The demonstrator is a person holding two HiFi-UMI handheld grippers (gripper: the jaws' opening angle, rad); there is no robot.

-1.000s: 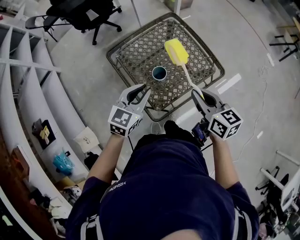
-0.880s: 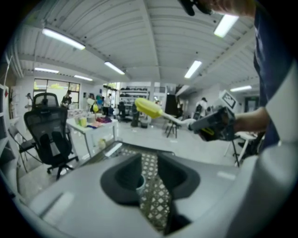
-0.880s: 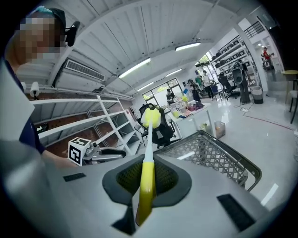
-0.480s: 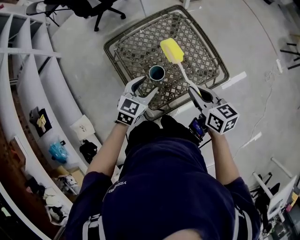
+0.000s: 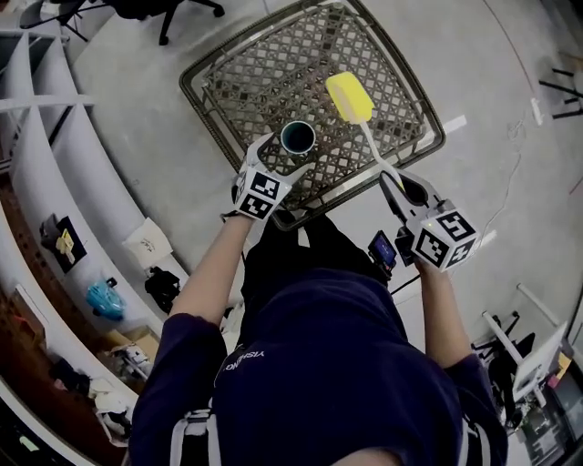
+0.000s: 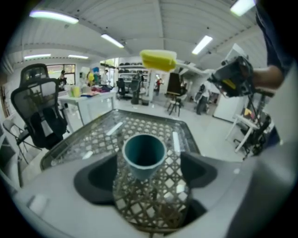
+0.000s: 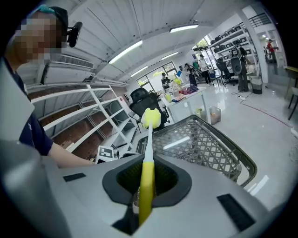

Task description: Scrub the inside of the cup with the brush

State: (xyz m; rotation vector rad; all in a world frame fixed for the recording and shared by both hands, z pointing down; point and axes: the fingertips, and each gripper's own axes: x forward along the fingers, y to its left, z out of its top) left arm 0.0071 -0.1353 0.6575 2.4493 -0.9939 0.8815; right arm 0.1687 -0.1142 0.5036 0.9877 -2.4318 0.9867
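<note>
A teal cup [image 5: 298,136] stands upright on the metal lattice table [image 5: 264,73]. My left gripper [image 5: 282,157] reaches it from the near side. Its jaws are opening, and in the left gripper view the cup [image 6: 143,153] sits between them with a gap on each side of it. My right gripper [image 5: 401,187] is shut on the yellow handle of the brush [image 7: 148,158]. The brush's yellow sponge head [image 5: 350,97] hangs above the table, to the right of the cup and beyond it. The same head [image 6: 158,60] shows high in the left gripper view.
White curved shelving [image 5: 55,136] runs along the left, with bags and boxes on the floor beside it. A black office chair [image 5: 173,9] stands beyond the table's far left corner. White tape strips [image 5: 453,123] mark the grey floor to the right.
My left gripper moved forward to the cup and its jaws spread wide around it. The right gripper kept the brush raised over the table.
</note>
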